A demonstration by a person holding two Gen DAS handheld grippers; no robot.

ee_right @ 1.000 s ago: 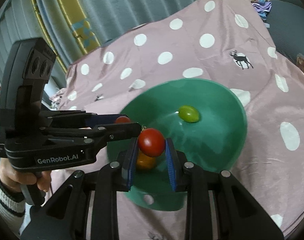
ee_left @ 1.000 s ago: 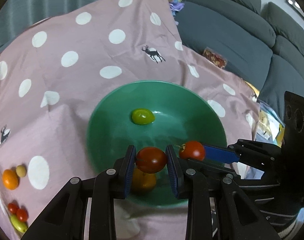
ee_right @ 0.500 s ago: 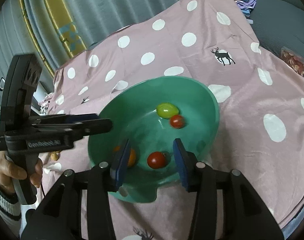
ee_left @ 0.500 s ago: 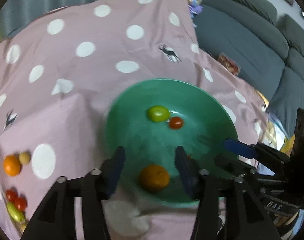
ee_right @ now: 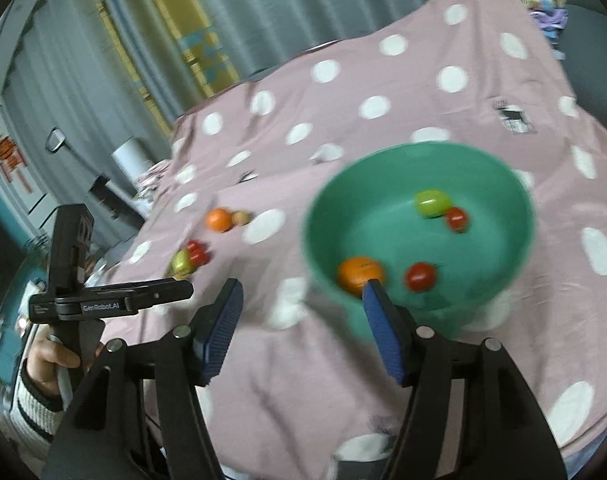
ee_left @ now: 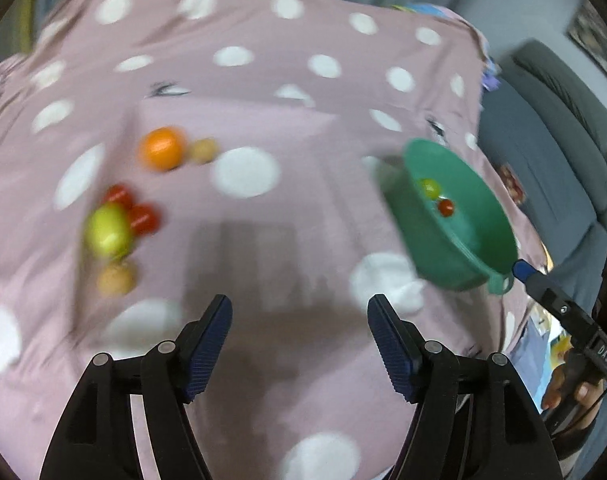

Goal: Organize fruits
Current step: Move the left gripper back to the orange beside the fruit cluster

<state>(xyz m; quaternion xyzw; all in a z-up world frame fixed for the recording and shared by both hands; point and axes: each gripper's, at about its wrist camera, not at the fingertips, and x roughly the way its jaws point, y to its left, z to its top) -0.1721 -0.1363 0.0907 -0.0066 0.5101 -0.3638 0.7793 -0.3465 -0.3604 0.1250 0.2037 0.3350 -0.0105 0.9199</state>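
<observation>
Both the left hand-held gripper [ee_left: 299,340] and right hand-held gripper [ee_right: 303,316] gape empty; 4 fruits sit in the green bowl [ee_right: 519,200].

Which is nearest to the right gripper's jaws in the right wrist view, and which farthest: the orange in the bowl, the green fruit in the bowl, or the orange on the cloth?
From the right gripper:
1. Orange in the bowl, just beyond its right jaw.
2. Orange on the cloth, left and farther back.
3. Green fruit in the bowl, at the bowl's far side; close to the second, hard to call.
</observation>
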